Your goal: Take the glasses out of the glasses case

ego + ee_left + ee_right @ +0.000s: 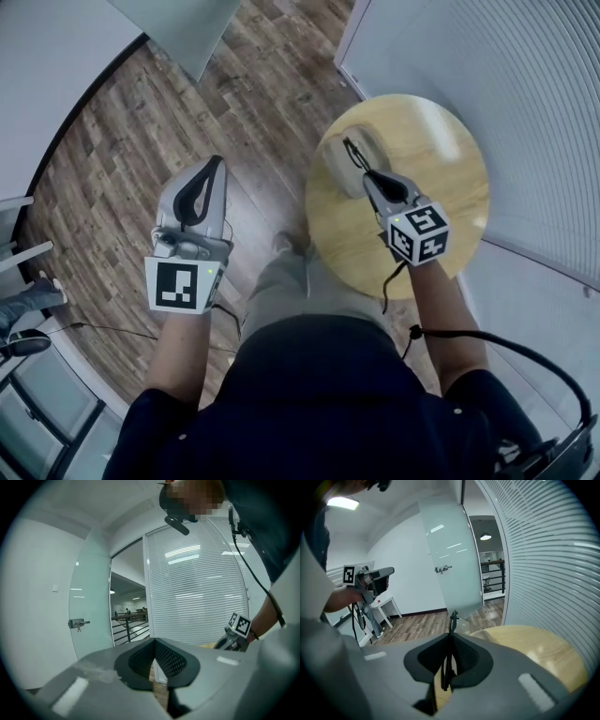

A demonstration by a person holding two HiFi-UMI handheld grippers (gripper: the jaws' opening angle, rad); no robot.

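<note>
While my right claw [373,178] hangs over the round table [450,178], the glasses case [342,180], a pale grey oval, lies on that table near the edge on my left side, right under my fingertips. The glasses [355,153] sit over the case, and I cannot tell whether they are clear of it. My right jaws are pinched almost together on a thin black part of them, the frame edge or a temple by my guess. In the right gripper view the glasses [451,620] show as a dark strip standing up from between the pads. My left claw [217,164] is pressed together on nothing, held well apart over the floor.

What worries me is how narrow that pinched piece is. If I lift at a tilt, the frame could swivel between the pads or slip out and drop. If a temple catches the case's rim, the case could be dragged along and go off the table's edge, since nothing steadies it. Too hard a squeeze might bend the frame.

Around me are a wall of white slatted blinds [534,84], brown plank floor [187,103] and a frosted glass door [450,559] standing open. The tabletop is light wood, smooth and faintly glossy.
</note>
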